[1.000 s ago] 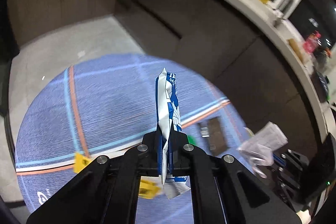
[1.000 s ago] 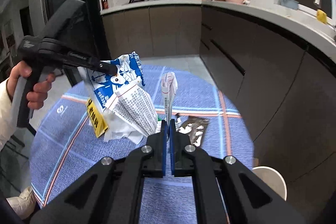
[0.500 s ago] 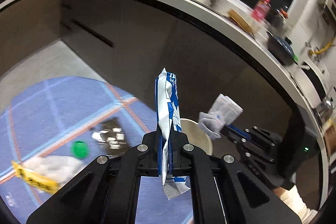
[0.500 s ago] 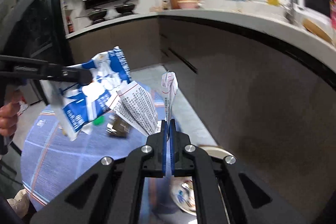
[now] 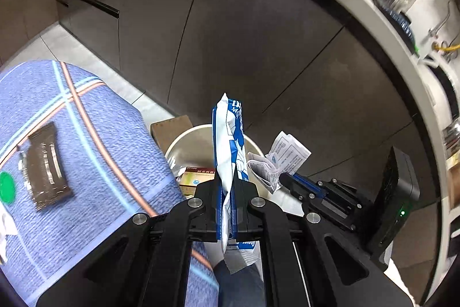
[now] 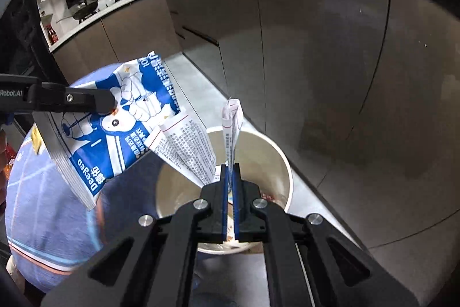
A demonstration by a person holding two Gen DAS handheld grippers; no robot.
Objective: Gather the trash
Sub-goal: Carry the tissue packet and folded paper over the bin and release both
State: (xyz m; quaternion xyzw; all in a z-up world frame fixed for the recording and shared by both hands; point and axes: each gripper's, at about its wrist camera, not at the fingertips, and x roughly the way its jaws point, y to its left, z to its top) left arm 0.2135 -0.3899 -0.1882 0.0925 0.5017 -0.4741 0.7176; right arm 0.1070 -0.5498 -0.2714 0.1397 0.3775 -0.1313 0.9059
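My left gripper [image 5: 228, 186] is shut on a blue and white wrapper [image 5: 228, 146], held upright over the white trash bin [image 5: 187, 143]. From the right wrist view the same wrapper [image 6: 115, 128] hangs left of the bin [image 6: 270, 160]. My right gripper [image 6: 229, 174] is shut on a printed paper leaflet [image 6: 231, 123], held above the bin's opening. The leaflet [image 5: 284, 157] also shows in the left wrist view, right of the bin. The bin holds a yellow box [image 5: 198, 177] and other scraps.
A blue striped round rug [image 5: 72, 163] lies left of the bin, with a dark brown wrapper [image 5: 46, 166] and a green cap [image 5: 6, 187] on it. A cardboard box [image 5: 171, 128] sits behind the bin. Dark kitchen cabinets [image 6: 316, 48] run close behind.
Both grippers have swung from over the rug to above the bin, each still holding its trash. The bin now sits directly under both.
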